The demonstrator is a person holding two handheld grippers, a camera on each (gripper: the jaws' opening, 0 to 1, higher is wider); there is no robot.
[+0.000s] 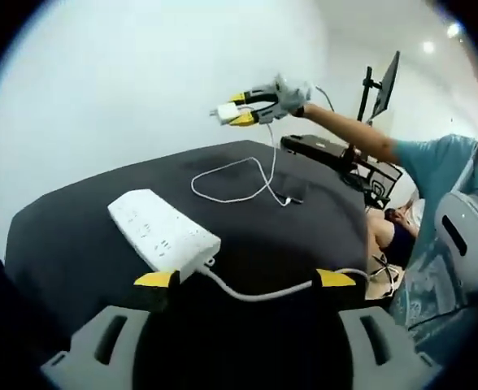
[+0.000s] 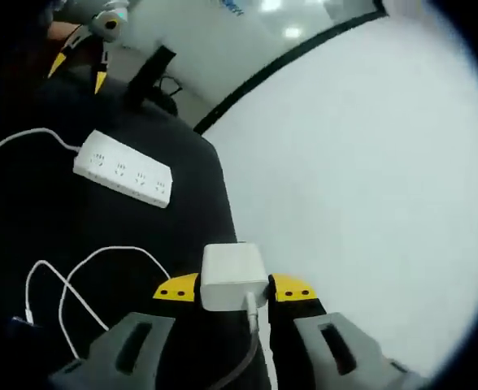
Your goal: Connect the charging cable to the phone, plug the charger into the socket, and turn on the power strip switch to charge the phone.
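Note:
The white power strip [image 1: 162, 227] lies on the black table [image 1: 76, 236], just ahead of my left gripper [image 1: 246, 280]. That gripper is open, and only the strip's cord [image 1: 259, 291] runs between its yellow tips. Held above the table's far side, my right gripper [image 1: 243, 110] is shut on the white charger [image 1: 225, 112]. The charger's white cable [image 1: 239, 175] hangs down and loops to the dark phone [image 1: 294, 193]. In the right gripper view the charger [image 2: 232, 276] sits clamped in my right gripper [image 2: 233, 288], above the power strip [image 2: 123, 175], the cable [image 2: 101, 260] and the left gripper [image 2: 80, 65].
A person's arm [image 1: 361, 134] and teal shirt [image 1: 442, 187] fill the right side. Behind the table stand a desk [image 1: 328, 150] and a monitor [image 1: 385, 81]. A white wall [image 2: 369, 179] runs along the table's edge [image 2: 223, 203].

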